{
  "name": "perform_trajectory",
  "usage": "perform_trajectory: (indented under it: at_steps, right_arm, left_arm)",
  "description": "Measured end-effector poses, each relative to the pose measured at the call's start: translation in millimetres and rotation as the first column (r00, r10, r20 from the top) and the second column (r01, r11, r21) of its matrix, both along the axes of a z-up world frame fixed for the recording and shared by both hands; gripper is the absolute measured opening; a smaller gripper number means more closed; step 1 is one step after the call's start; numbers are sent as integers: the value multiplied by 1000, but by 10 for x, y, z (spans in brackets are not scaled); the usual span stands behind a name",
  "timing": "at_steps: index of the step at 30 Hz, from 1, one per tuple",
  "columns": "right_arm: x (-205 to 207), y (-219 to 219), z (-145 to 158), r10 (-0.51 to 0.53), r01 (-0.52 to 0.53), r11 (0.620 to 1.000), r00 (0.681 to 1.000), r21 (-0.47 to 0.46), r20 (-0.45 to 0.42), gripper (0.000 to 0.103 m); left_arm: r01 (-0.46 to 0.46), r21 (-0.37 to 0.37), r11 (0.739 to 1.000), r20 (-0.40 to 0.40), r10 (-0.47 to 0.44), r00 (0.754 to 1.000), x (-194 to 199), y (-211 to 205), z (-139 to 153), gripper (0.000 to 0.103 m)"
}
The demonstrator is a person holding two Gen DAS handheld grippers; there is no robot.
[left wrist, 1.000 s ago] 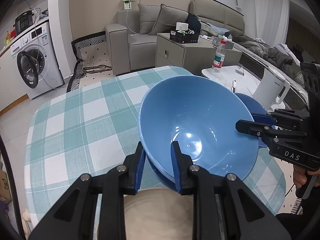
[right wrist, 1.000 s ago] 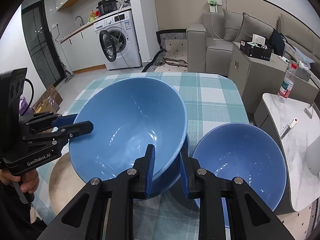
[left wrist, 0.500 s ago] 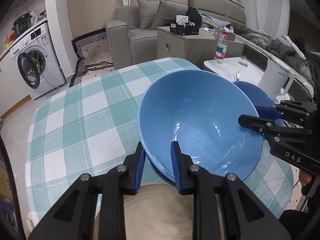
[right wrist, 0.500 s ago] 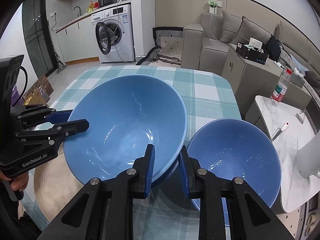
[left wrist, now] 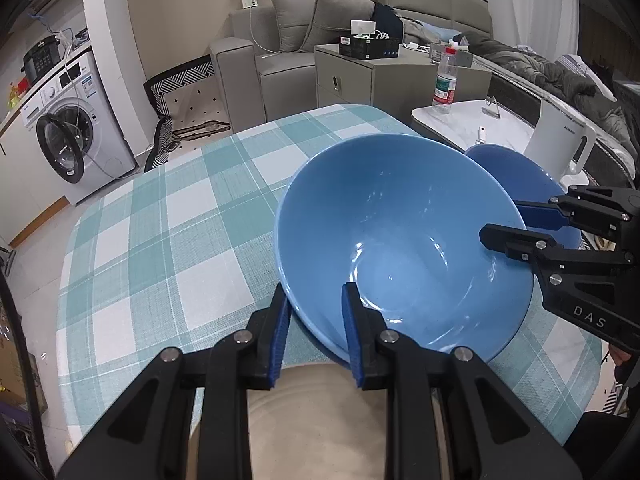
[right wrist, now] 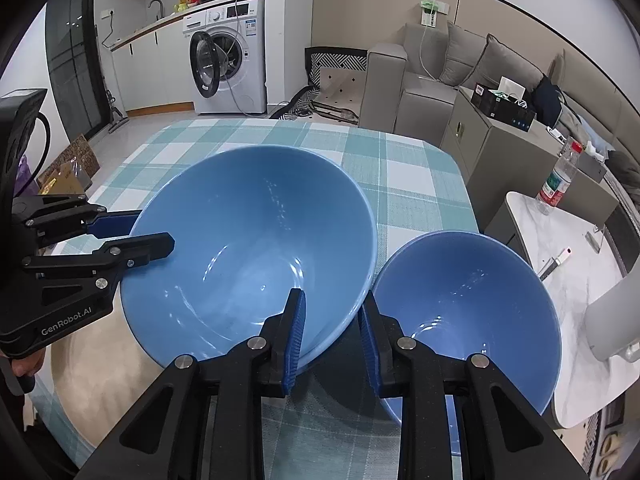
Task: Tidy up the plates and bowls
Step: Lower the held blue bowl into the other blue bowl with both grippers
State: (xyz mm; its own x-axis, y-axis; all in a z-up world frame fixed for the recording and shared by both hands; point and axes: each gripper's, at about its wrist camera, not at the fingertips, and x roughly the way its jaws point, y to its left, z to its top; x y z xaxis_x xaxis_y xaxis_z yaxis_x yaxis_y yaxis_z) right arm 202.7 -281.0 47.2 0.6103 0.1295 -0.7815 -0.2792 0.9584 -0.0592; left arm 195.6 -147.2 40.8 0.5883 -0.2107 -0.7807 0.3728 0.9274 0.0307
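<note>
We clamp the large blue bowl (left wrist: 404,240) by opposite rims, left gripper (left wrist: 316,320) and right gripper (right wrist: 332,332) both grasping it, beside the smaller blue bowl (right wrist: 468,300) at the table's (left wrist: 160,240) right edge.

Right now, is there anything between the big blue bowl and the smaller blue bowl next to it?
Nothing visible. The large blue bowl, clamped at opposite rims by the left gripper and right gripper, sits right beside the smaller blue bowl; only bare checked tablecloth lies around them.
</note>
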Motion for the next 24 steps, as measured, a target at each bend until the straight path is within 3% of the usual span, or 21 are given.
perform_trajectory:
  at_steps: [7,18,24]
  right_arm:
    - [14,11,-52,1,-1,1000,1000,-8,-10,26]
    - [22,-36,-65,20,-20,999,1000,28,-13,30]
    - [26,-33,-64,25,-25,999,1000,30,-11,32]
  left_arm:
    - [11,27,1000,2,-11,1000,-4,-46,-25,26]
    - [27,15,1000,-20,-27,999,28,-56,-47,49]
    - [10,-13,1000,-33,-11,999,34,-26,-45,50]
